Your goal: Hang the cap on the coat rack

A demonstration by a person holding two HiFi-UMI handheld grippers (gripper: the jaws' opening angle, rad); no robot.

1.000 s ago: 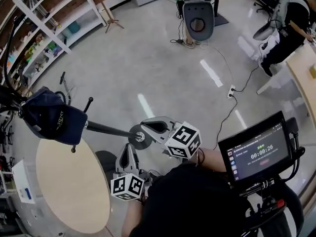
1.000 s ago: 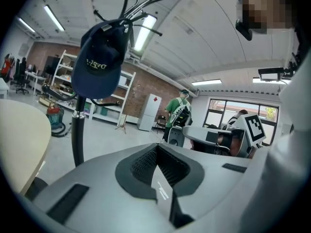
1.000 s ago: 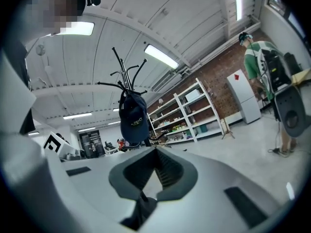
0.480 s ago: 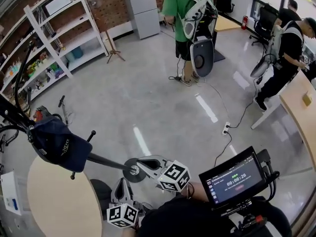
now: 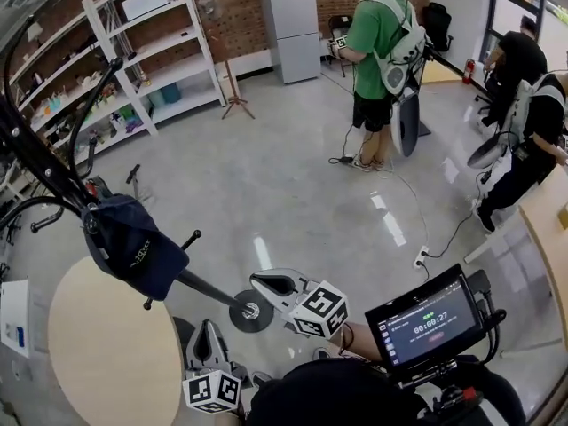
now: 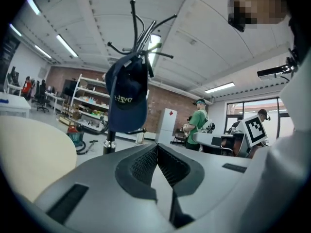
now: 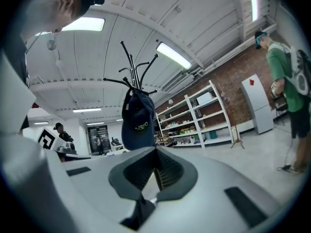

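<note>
A dark navy cap (image 5: 133,248) hangs on a hook of the black coat rack (image 5: 44,162), whose pole slants down to a round base (image 5: 251,312). Both grippers are held low, near the person's body and apart from the cap. My left gripper (image 5: 206,328) is shut and empty beside the round table. My right gripper (image 5: 266,283) is shut and empty just right of the rack's base. In the left gripper view the cap (image 6: 127,98) hangs beyond the shut left gripper (image 6: 158,148). In the right gripper view the cap (image 7: 138,120) hangs beyond the shut right gripper (image 7: 156,152).
A round beige table (image 5: 106,353) stands under the cap. White shelving (image 5: 142,56) lines the back wall beside a fridge (image 5: 293,20). A person in green (image 5: 382,69) and others stand on the right. A cable and power strip (image 5: 422,257) lie on the floor. A monitor (image 5: 430,319) sits at bottom right.
The head view has lifted and shows more of the room. The cap stays on the rack. Both grippers remain shut and sit a little lower in the picture.
</note>
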